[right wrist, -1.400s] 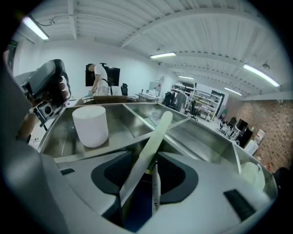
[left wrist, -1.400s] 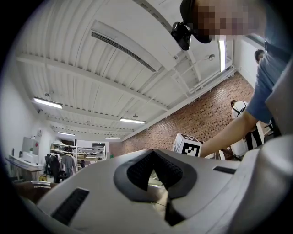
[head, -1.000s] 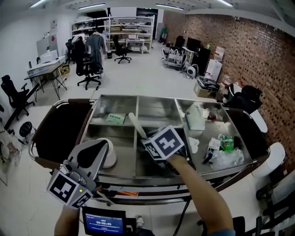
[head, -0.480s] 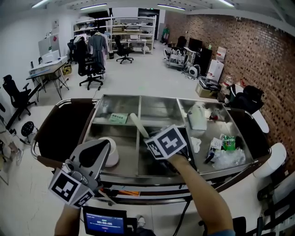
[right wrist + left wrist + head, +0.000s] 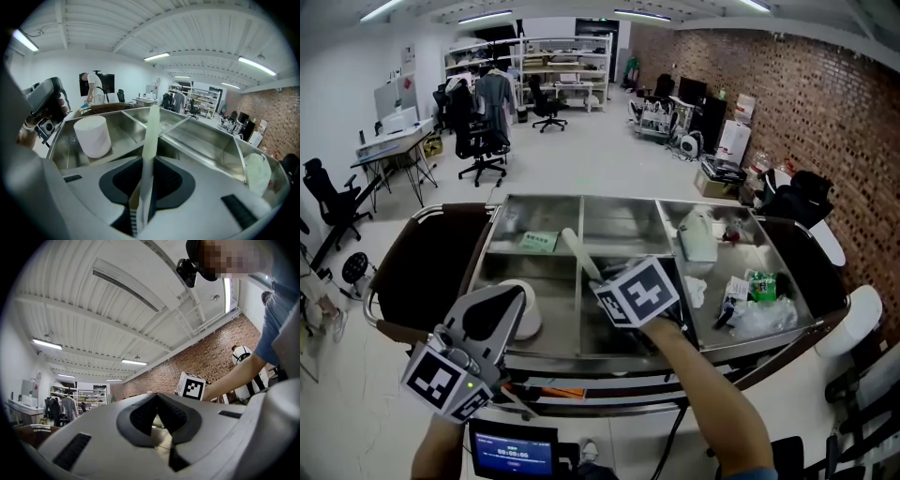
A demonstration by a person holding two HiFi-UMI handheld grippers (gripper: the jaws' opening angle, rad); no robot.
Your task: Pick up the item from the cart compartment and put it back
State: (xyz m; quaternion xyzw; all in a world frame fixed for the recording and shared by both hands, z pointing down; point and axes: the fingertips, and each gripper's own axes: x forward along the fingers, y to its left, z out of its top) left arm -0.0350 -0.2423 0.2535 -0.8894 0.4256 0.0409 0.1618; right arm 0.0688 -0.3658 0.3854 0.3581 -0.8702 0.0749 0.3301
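Brick-walled workshop, steel cart (image 5: 581,199) with open compartments. Pale strip (image 5: 578,251) stands tilted over the middle front compartment, its lower end clamped in the right tool (image 5: 146,164), whose jaws have just been closing on it. White roll (image 5: 528,319) sits in the front-left compartment. Left tool (image 5: 157,398) hangs by that corner, jaws together, nothing between.

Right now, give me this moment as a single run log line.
right gripper: jaws just been closing, now on pale stick | pale stick: over cart middle | left gripper: shut, empty, off cart front-left
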